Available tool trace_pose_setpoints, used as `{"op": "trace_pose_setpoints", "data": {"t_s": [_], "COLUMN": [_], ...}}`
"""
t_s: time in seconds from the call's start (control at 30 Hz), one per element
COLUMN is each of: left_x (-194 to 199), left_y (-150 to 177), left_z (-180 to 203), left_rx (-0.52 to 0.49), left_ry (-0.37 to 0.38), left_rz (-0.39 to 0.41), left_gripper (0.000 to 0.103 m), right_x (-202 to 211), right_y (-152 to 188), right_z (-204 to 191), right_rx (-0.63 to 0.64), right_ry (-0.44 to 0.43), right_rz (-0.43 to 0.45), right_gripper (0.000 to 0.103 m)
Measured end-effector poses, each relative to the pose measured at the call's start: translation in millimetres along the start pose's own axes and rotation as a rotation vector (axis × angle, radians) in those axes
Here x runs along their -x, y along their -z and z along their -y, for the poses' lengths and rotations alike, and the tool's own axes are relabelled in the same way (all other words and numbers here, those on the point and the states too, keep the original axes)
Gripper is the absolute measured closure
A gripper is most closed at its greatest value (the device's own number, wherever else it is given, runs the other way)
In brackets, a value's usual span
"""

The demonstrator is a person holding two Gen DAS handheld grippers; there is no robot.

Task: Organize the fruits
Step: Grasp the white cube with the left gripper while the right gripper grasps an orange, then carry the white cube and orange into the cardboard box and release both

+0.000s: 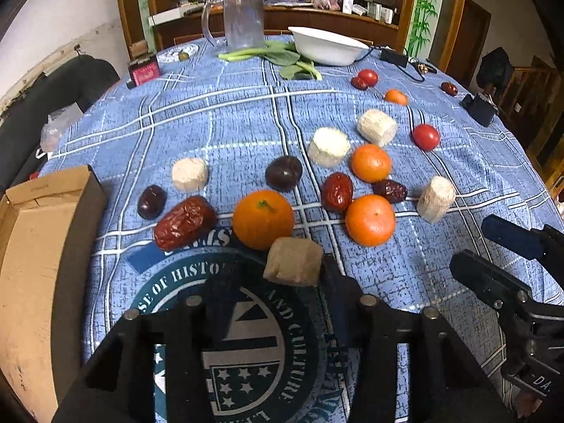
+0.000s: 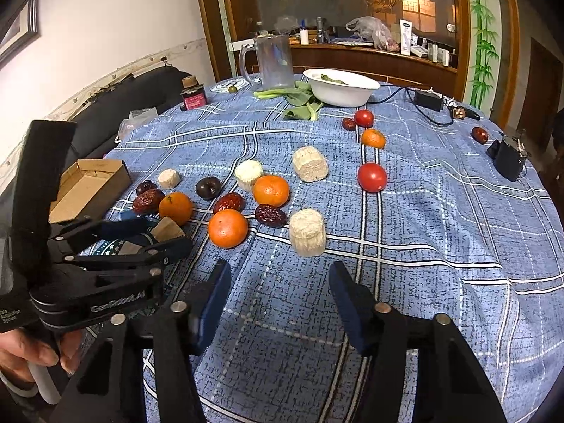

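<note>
At the far left of the bench [image 1: 246, 112] sits an open cardboard box [image 1: 38, 232]. Next to it, the left gripper [image 1: 292, 271] has its jaws clenched on a tan cut chunk [image 1: 293, 261], just in front of a mandarin [image 1: 262, 219] and a wrinkled red date [image 1: 183, 222]. More mandarins, dates, pale chunks and tomatoes lie scattered toward the middle and right. The right gripper [image 2: 280, 299] hangs above bare cloth with jaws apart and nothing between them, a pale cylinder chunk [image 2: 307, 232] just ahead.

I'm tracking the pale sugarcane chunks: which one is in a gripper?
The tan chunk nearest the camera, clamped in the left gripper just in front of the big orange; the other pale chunks all sit free on the tablecloth.
</note>
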State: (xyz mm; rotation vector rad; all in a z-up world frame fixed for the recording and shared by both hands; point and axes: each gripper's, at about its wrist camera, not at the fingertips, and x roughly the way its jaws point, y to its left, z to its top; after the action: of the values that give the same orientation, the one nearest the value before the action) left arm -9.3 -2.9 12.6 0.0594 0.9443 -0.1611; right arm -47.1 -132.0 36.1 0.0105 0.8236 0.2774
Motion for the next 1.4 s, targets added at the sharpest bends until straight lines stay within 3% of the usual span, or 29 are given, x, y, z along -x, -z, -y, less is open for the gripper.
{"op": "trace_pose_setpoints", "data": {"t_s": [0.07, 0.23, 0.37, 0.53, 0.67, 0.93, 1.4], "left_x": [2.1, 9.8, 21.7, 26.7, 24.6, 43.2, 96.6], "left_y": [-0.1, 1.5, 1.2, 0.9, 3.0, 4.1, -10.3], "left_z": [-1.5, -7.6, -14.1, -17.9, -22.2, -29.5, -85.8], "left_rx": [0.008, 0.027, 0.042, 0.049, 0.066, 0.082, 0.108], "left_ry": [0.036, 0.031, 0.015, -0.011, -0.024, -0.04, -0.15], "left_rz": [0.0, 0.004, 0.021, 0.024, 0.007, 0.032, 0.112], "left_gripper": [0.074, 0.074, 0.074, 0.074, 0.074, 0.074, 0.074], "right_x": [-3.8, -13.9, -30.8, -48.5, -63.3, -41.8, -19.4], "right_y": [-1.2, -12.1, -22.5, -30.0, -30.7, -32.8, -53.1], "right_z": [-1.0, -6.7, -17.7, -29.6, -34.8, -34.9, -107.8], "right_rx": [0.007, 0.005, 0.045, 0.087, 0.108, 0.061, 0.146], "right_ry": [-0.006, -0.088, -0.1, -0.11, -0.117, -0.159, -0.278], "right_rz": [-0.008, -0.026, -0.058, -0.091, -0.128, -0.086, -0.04], "right_gripper": [0.043, 0.045, 0.051, 0.051, 0.067, 0.067, 0.067]}}
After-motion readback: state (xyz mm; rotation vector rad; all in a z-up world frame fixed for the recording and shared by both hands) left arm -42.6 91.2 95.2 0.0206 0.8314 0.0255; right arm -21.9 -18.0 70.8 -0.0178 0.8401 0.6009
